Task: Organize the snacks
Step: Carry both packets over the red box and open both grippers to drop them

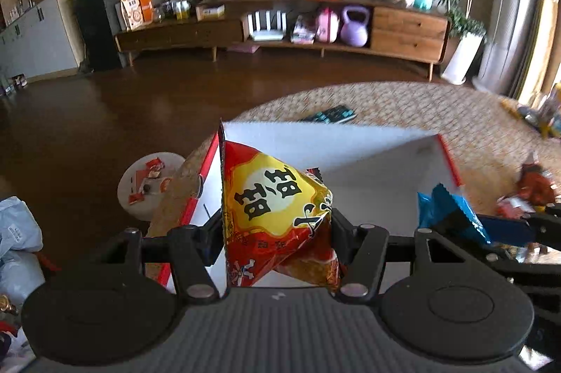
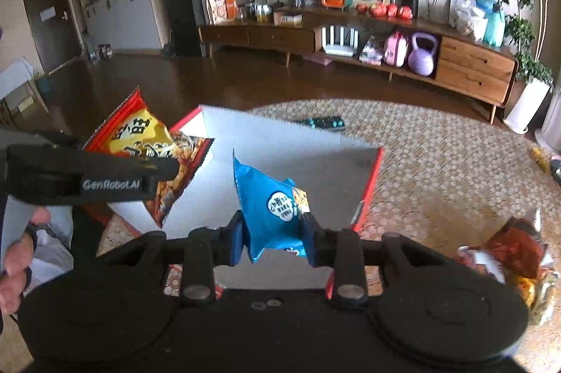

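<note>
In the left wrist view, the left gripper (image 1: 277,232) fills the bottom of the frame, its pads clamped on a red and yellow snack bag (image 1: 277,208) that stands up at the centre, over the near edge of an open white box with red trim (image 1: 350,145). At the right edge of that frame a corner of the blue snack bag (image 1: 452,211) pokes in. In the right wrist view, the right gripper (image 2: 273,239) sits low in the centre with its pads pinched narrowly on that blue bag, which also hangs above the box's white floor. The left gripper shows again at the middle left of this frame, with a hand (image 2: 17,253) on it at the lower left.

The box interior looks bare, as far as it can be seen, so no snack appears to be stowed yet; both bags are poised for release into it. More remains: a heap of red and orange packets (image 2: 515,253) lies on the woven rug (image 2: 438,162) at the lower right, apart from the box. Beyond the box a dark remote (image 2: 324,121) rests on the rug, and further off, across the upper frame, a long wooden sideboard (image 2: 473,64) stands against the wall.
</note>
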`<state>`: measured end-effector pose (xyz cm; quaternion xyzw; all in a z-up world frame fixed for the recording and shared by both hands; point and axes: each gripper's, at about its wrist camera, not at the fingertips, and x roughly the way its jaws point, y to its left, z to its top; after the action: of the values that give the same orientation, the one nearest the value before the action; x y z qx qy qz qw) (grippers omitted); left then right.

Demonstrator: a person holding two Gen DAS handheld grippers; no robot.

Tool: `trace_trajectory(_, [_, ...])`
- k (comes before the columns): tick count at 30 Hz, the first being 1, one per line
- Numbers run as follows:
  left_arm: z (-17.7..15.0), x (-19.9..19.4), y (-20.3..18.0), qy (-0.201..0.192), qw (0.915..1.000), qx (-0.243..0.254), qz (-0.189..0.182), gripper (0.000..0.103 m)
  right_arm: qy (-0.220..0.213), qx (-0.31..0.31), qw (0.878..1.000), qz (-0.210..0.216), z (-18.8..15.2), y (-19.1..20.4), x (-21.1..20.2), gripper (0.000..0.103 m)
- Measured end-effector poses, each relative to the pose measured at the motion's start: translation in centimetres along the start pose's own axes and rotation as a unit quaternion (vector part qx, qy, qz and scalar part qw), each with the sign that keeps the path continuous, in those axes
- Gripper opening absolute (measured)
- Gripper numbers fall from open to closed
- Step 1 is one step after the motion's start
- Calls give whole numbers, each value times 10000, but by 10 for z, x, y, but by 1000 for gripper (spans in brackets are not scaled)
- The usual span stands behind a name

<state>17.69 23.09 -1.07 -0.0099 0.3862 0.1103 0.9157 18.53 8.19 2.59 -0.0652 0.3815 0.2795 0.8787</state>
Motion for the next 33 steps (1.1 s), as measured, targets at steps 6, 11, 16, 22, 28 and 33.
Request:
trace_trajectory(6, [-3, 35, 8, 287, 9995, 102, 128, 60, 305, -83, 9995, -23, -4, 8, 31, 32])
trace_trajectory(11, [-8, 56, 5, 561, 9979, 280, 129, 60, 511, -173, 9985, -91, -10, 13, 50, 32])
trace_trajectory(16, [-11, 70, 6, 731, 9968, 300, 71, 60, 656, -232, 9975, -124, -16, 14, 58, 32])
trace_trajectory(22, [-15, 71, 7, 781, 9965, 283, 126, 64, 670, -291, 9971, -209, -19, 16, 60, 36])
trace_trajectory(28, [-12, 60, 9, 654, 9976, 168, 157, 76, 592, -323, 9974, -232, -16, 10, 54, 47])
trace_trajectory(33, [-10, 50, 8, 569, 9983, 97, 110, 76, 467, -252, 9983, -219, -15, 6, 41, 60])
